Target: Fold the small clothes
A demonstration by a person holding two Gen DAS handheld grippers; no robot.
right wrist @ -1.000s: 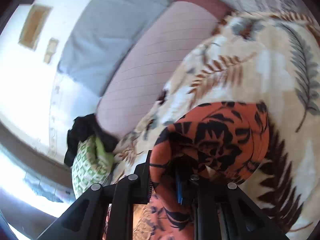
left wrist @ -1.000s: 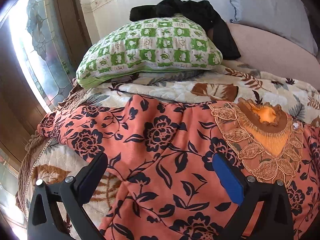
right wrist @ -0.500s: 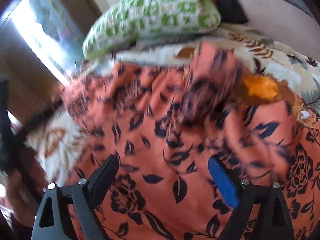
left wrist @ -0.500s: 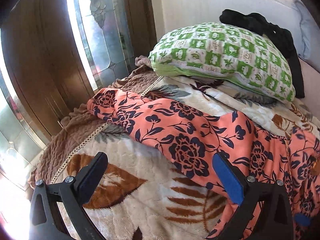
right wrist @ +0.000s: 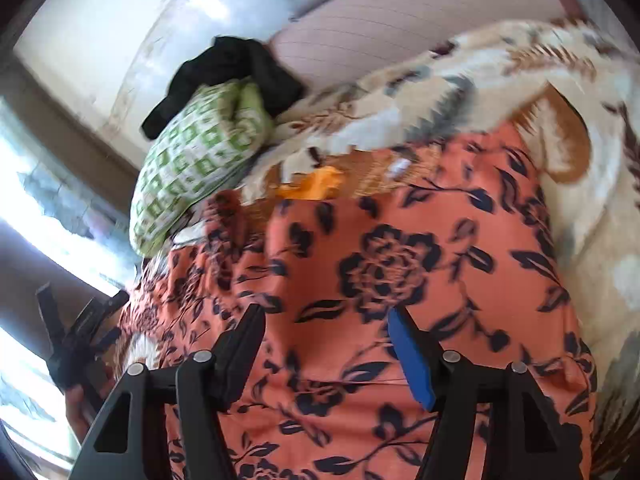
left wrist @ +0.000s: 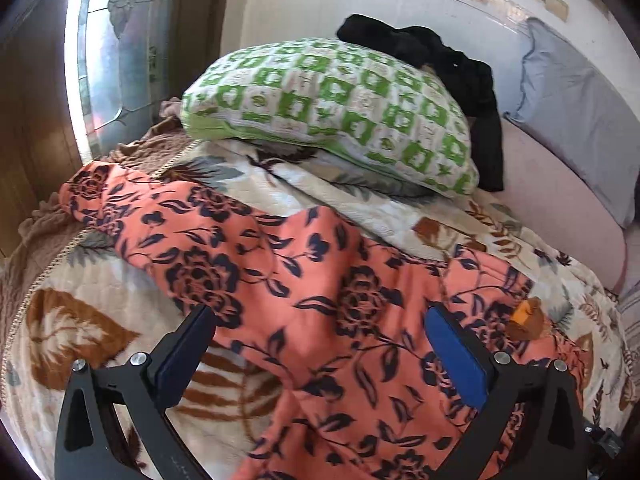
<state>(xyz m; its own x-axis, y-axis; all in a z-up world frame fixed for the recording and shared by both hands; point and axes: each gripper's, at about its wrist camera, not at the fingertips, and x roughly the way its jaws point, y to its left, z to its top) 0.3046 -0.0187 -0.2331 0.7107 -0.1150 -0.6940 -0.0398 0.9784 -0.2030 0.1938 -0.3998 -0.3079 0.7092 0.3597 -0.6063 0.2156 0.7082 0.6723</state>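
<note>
An orange garment with dark floral print (left wrist: pixel 320 300) lies spread on the leaf-patterned bedspread (left wrist: pixel 100 340), one sleeve stretched toward the far left (left wrist: pixel 104 196). Its embroidered neckline with orange lining shows in the right wrist view (right wrist: pixel 320 184). My left gripper (left wrist: pixel 320 344) is open and empty just above the garment's middle. My right gripper (right wrist: pixel 326 344) is open and empty, close over the garment (right wrist: pixel 400 272). The left gripper also shows at the left edge of the right wrist view (right wrist: pixel 80 336).
A green checked pillow (left wrist: pixel 328 108) lies at the head of the bed with a black garment (left wrist: pixel 452 76) draped on it. A grey pillow (left wrist: pixel 580 120) and a pink cushion (left wrist: pixel 560 208) sit at the right. A glass door (left wrist: pixel 108 52) stands at the left.
My right gripper let go of the sleeve it held a second ago and now hovers open over the garment. My left gripper swung left toward the sleeve, then back right.
</note>
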